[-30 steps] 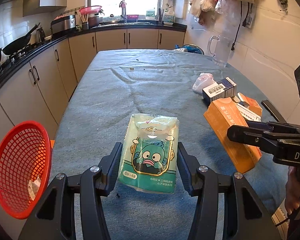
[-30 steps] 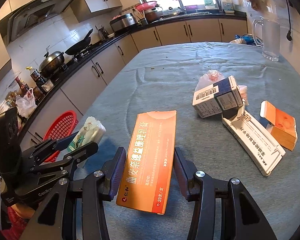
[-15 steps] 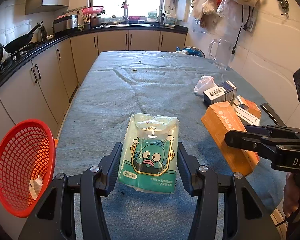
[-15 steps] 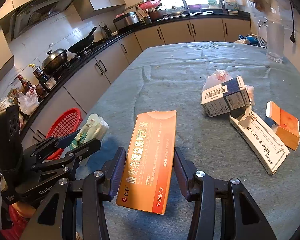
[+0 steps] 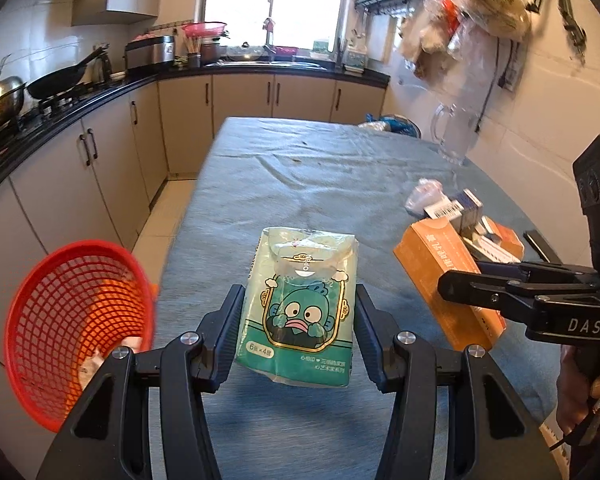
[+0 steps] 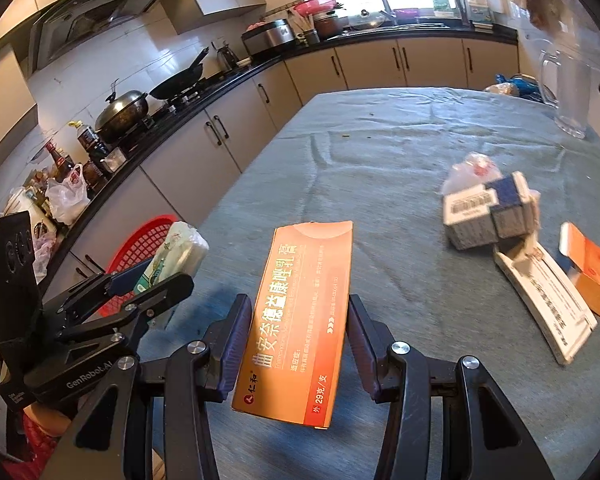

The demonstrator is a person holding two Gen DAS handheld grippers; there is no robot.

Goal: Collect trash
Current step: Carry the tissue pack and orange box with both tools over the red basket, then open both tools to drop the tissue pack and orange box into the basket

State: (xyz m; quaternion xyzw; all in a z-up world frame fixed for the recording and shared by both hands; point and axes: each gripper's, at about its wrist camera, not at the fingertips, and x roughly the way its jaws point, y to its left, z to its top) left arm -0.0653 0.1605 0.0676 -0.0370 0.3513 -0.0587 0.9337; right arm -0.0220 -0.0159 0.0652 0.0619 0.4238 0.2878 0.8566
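Left wrist view: left gripper (image 5: 298,330) clamped on a green tissue pack (image 5: 300,308) with a cartoon fish, lifted clear of the blue-grey tablecloth (image 5: 284,184). Red mesh basket (image 5: 74,328) sits off the table's left edge, close by, with some pale scrap inside. Right gripper (image 5: 456,286) visible at the right, carrying an orange box (image 5: 440,264).

Right wrist view: right gripper (image 6: 298,344) pinching the long orange medicine box (image 6: 300,320) by its sides, held above the cloth. On the table to the right lie a blue-and-white carton (image 6: 488,210), a crumpled plastic wrapper (image 6: 470,168), a white flat box (image 6: 548,304) and a small orange box (image 6: 592,272).

Judgement: two items in hand, neither binned yet; four pieces left to collect.
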